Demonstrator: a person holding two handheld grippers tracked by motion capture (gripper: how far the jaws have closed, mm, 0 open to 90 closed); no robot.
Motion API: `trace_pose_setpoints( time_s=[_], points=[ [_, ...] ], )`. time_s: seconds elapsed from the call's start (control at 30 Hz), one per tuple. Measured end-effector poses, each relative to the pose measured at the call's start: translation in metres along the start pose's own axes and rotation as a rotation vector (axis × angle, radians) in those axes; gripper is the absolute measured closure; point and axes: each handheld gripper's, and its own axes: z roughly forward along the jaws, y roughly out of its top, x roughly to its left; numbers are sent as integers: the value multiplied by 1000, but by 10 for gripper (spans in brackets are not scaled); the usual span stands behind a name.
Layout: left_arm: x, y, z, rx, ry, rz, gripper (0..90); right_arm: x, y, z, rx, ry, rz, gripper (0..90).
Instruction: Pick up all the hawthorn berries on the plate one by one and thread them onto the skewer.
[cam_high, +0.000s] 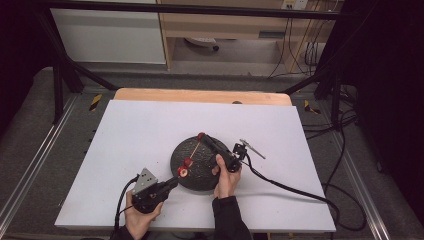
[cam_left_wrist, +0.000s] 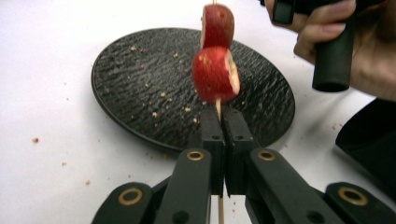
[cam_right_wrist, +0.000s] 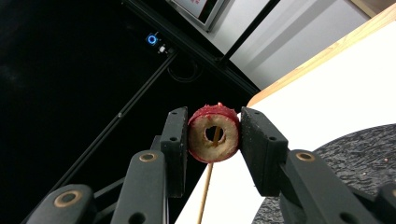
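- The left claw (cam_left_wrist: 219, 126) has its two black jaws pressed together on the bare lower end of a thin wooden skewer (cam_left_wrist: 218, 108), low in the centre of the left gripper view
- Just above that claw, two red fruit pieces sit threaded on the stick: the lower fruit piece (cam_left_wrist: 215, 74) close to the jaw tips, the upper fruit piece (cam_left_wrist: 217, 24) touching it at the top edge of the frame
- The right claw (cam_right_wrist: 214, 135) is clamped on a third piece, a cored ring of red-skinned fruit (cam_right_wrist: 214, 133), in the middle of the right gripper view; the skewer (cam_right_wrist: 208, 182) passes through the ring's hole and runs down to the bottom edge
- From the high view, the left claw (cam_high: 174, 181) sits below centre, and the right claw (cam_high: 202, 137) just above centre, with the skewer (cam_high: 192, 150) stretched between them over the plate
- The black textured plate (cam_high: 202, 172) lies on the white bench (cam_high: 145, 130) around the middle of the frame, with pale crumbs scattered over it (cam_left_wrist: 140, 79)
- The person's right hand (cam_high: 227, 177) grips its handle at the plate's right edge; the left hand (cam_high: 140, 217) is at the bottom, left of centre
- A black cable (cam_high: 290, 190) trails off toward the lower right across the bench
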Motion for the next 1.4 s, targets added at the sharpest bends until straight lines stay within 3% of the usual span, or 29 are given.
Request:
trace_pose_setpoints(
  time_s=[0.67,1.4],
  points=[
    [0,11,-3,26,-6,57,888,4,5,-3,23,12,-19,641],
    [4,14,-4,28,5,72,889,4,4,-3,52,16,1,648]
  ],
)
